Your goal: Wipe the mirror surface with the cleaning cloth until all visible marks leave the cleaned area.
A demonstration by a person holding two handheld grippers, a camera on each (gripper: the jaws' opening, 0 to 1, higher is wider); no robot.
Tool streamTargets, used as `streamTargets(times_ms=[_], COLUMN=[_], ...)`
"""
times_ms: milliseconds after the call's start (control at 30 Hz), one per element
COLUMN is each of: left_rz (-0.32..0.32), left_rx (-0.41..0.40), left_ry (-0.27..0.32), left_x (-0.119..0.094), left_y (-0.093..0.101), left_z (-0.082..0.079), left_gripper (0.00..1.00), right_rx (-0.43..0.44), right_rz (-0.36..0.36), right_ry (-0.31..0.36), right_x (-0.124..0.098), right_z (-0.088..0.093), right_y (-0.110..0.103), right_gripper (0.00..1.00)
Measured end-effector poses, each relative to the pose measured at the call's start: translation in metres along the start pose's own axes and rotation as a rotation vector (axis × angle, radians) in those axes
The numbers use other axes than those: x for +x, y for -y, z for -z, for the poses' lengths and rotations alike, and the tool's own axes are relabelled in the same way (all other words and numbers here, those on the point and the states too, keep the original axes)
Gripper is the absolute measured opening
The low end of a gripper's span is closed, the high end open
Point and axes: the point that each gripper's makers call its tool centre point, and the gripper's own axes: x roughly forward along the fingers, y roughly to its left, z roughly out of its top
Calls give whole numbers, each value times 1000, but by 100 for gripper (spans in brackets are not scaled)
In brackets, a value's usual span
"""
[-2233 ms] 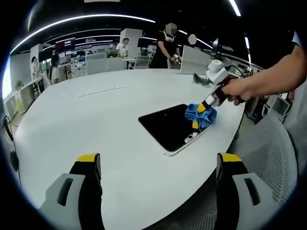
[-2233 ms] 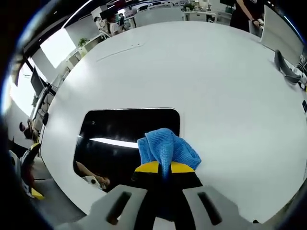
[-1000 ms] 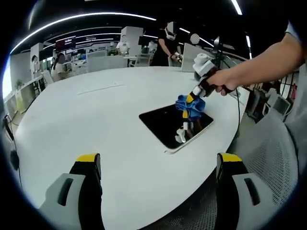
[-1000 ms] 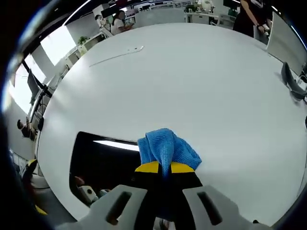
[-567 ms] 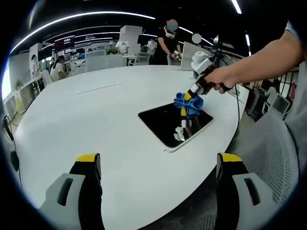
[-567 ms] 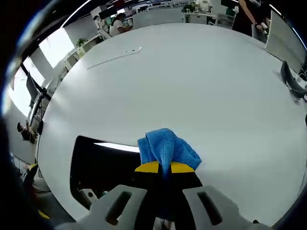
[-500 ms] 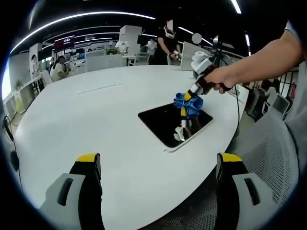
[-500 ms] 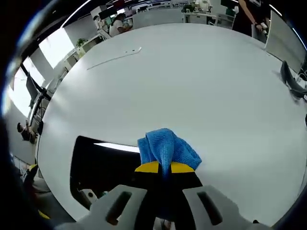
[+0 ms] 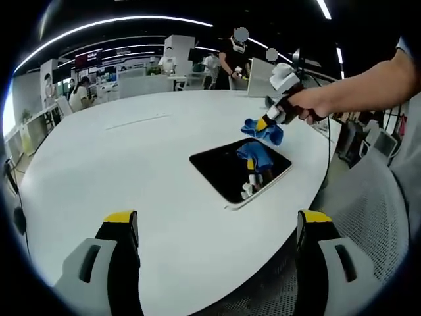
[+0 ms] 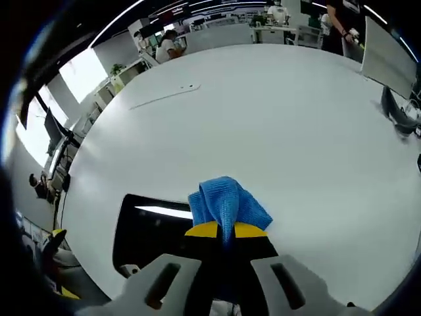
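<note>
Mirror (image 9: 231, 170) lies flat on desk (image 9: 131, 164). Right gripper (image 10: 225, 230), clamped on blue cleaning cloth (image 10: 226, 205), hangs above its far edge, off the glass. Left gripper (image 9: 217, 220) apart, idle. Marks: cannot tell; wiping likely unfinished.

A wide round white bench (image 9: 131, 164) stands in an open-plan office under a dark ceiling with curved light strips (image 9: 118, 23); desks and seated people (image 10: 172, 45) line the far side, bright windows (image 10: 82, 72) beyond
</note>
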Motion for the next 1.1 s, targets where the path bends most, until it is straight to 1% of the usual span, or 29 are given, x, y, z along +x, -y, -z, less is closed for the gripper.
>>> streamTargets(times_ms=[67,267,400,533,600,700,800,900,1033,1100], left_rz=[2,2,7,3,1,-2,-2,5,5,-6], left_rx=[-2,-2,-9,-3,0,4,4,-3,-16,-9], left_ry=[-5,-3,-5,-9,-15,-20,-22,-22,-29,-39], left_x=[0,1,1,1,1,1,1,0,0,1], left_y=[0,1,2,1,2,1,1,1,0,-2], left_z=[1,0,1,3,3,5,5,5,7,9], left_gripper=[99,99,99,99,99,99,99,99,99,99], right_rx=[-5,8,13,25,29,35,34,39,63,65], right_rz=[2,18,38,53,58,63,73,86,91,93], right_ry=[7,22,28,22,19,16,10,-17,-54,-61], right_x=[-6,-29,-43,-51,-53,-51,-43,-32,-19,-15], right_z=[-1,-1,4,11,14,15,19,28,40,43], right_y=[3,26,48,62,66,71,77,84,87,87], right_gripper=[0,0,0,0,0,0,1,1,1,1])
